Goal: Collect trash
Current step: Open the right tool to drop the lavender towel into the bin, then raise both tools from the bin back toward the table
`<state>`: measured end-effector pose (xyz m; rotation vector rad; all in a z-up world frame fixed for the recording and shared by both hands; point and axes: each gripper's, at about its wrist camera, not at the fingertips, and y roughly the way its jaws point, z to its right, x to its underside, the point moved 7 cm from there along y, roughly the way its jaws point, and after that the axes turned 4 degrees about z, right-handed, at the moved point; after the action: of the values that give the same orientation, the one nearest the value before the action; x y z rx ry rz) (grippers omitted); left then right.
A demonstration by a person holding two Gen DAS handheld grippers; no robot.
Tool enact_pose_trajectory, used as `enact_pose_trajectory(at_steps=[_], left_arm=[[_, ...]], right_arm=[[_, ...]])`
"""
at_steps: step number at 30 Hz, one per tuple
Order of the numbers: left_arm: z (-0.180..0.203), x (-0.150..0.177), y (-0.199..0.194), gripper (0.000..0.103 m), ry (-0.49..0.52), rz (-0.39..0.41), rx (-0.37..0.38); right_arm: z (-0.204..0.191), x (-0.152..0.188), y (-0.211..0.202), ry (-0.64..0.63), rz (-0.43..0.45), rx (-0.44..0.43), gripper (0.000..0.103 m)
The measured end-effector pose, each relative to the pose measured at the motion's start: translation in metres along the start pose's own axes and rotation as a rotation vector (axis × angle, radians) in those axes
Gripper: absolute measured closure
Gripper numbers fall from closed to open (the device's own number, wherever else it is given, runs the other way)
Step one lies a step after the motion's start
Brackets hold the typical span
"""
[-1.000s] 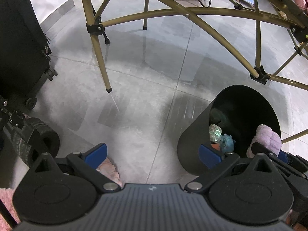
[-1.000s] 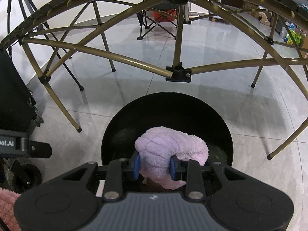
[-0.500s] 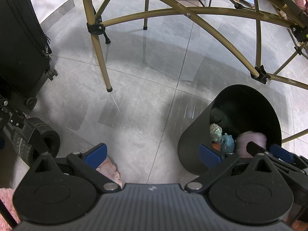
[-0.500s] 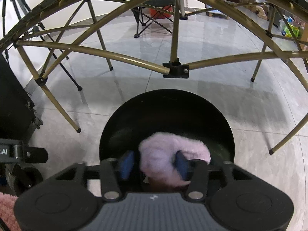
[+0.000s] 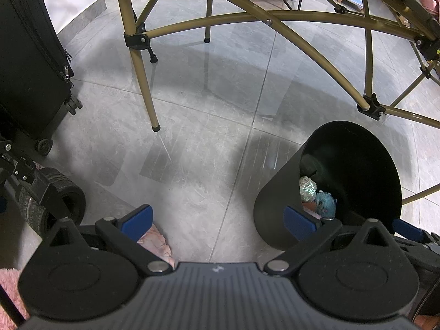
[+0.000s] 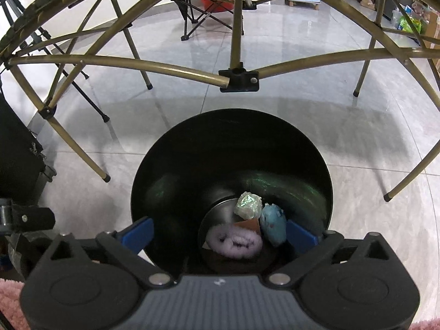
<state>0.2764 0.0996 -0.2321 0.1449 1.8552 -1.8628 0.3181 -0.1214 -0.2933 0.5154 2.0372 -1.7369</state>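
Item 1: right claw (image 6: pixel 218 232), over the mouth of the round black plastic bin (image 6: pixel 176 148). Jaws have just been opening, now spread full wide; nothing between the blue pads (image 6: pixel 137 233).

Item 2: rolled lilac fleece cloth (image 6: pixel 233 240), loose on bin bottom, directly below and between the right claw's pads, touching neither.

Item 3: other bin contents, just ahead of the cloth: crumpled silvery foil wad (image 6: pixel 247 205); blue fuzzy plush toy (image 6: pixel 273 227) to the right, near the right pad; small orange scrap (image 6: pixel 247 224) partly under the rest.

Item 4: left claw (image 5: pixel 217 221), spread wide, empty, aimed at the grey tiled floor (image 5: pixel 192 137). Bin stands ahead-right of it, its wall behind the right pad; pale pink crumpled scrap (image 5: pixel 158 243) on the floor beside the left pad.

Misc.: gold-coloured metal folding frame (image 6: pixel 165 67) arching ahead; black wheeled suitcase (image 5: pixel 27 63) far left of left claw.
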Motion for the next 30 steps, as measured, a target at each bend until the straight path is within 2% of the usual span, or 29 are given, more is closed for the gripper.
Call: enact_pose_trajectory(at_steps=[8, 19, 26, 30], left_arm=[[0.001, 0.0, -0.002, 0.0, 0.005, 0.005, 0.007], [0.003, 0.0, -0.006, 0.0, 0.012, 0.018, 0.013], [0.008, -0.004, -0.021, 0.0, 0.035, 0.082, 0.045], [0.011, -0.011, -0.038, 0.0, 0.034, 0.164, 0.074]], right_arm=[[0.003, 0.007, 0.003, 0.018, -0.047, -0.009, 0.0], [0.005, 0.008, -0.004, 0.016, -0.044, -0.016, 0.0], [0.006, 0.001, -0.018, 0.013, 0.007, -0.041, 0.0], [0.005, -0.01, -0.034, -0.017, 0.093, -0.054, 0.0]])
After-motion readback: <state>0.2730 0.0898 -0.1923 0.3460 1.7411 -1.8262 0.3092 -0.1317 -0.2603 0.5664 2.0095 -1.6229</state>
